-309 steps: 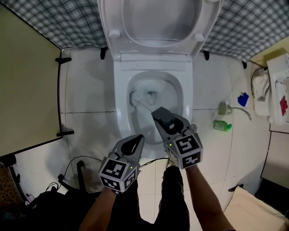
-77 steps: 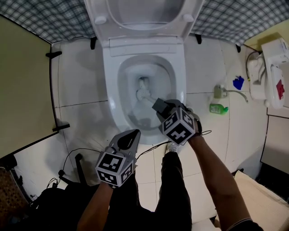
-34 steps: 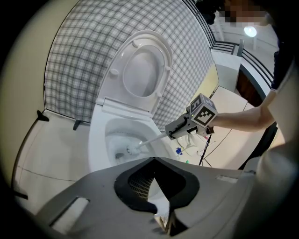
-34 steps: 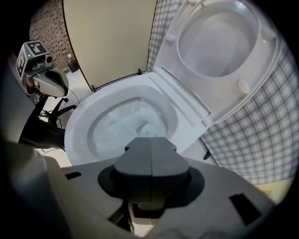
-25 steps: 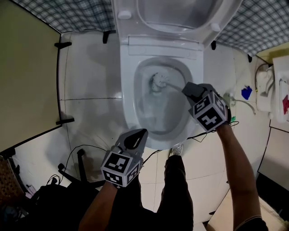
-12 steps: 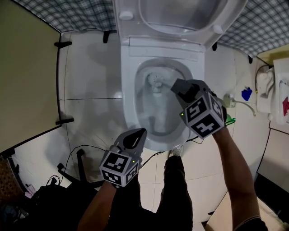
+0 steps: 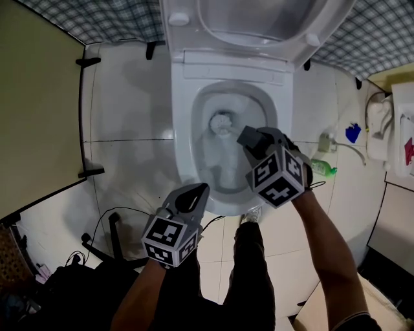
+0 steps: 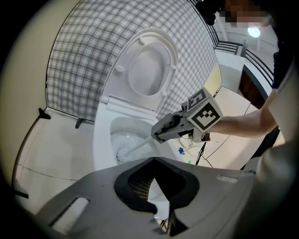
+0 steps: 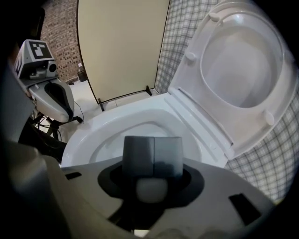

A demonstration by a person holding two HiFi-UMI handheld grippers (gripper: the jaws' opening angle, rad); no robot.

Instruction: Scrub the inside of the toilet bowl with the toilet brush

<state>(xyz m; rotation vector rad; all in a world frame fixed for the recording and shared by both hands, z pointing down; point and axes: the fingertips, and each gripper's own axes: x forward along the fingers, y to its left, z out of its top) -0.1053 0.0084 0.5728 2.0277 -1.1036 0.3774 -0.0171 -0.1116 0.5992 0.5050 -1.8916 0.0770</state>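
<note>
- The toilet brush was held by the right gripper. The gripper's two grey fingers were closed on the white handle.
- In the right gripper view, the fingers were seen meeting at a seam. The rounded end of the handle was lodged just below them.
- The bristle head was found down inside the toilet bowl, near the middle of the basin and towards the hinge side. Whether the bristles were pressed against the porcelain could not be told.
- The right gripper was held over the right side of the bowl, angled steeply down and inwards. Its marker cube was turned back towards the person.
- The left gripper was held with its fingers drawn together to a point, and nothing was seen between them.
- It was held low by the front left of the bowl, above the floor tiles and well apart from the brush.
- The seat and lid were raised against the checked wall behind the bowl.
- A green bottle was seen lying on the tiles to the right of the bowl. In the head view it lay just beside the right gripper's cube.
- A beige partition was seen along the left side of the stall.
- Black cables were spread on the floor near the left gripper.
- Dark trousers were seen between the two forearms.
</note>
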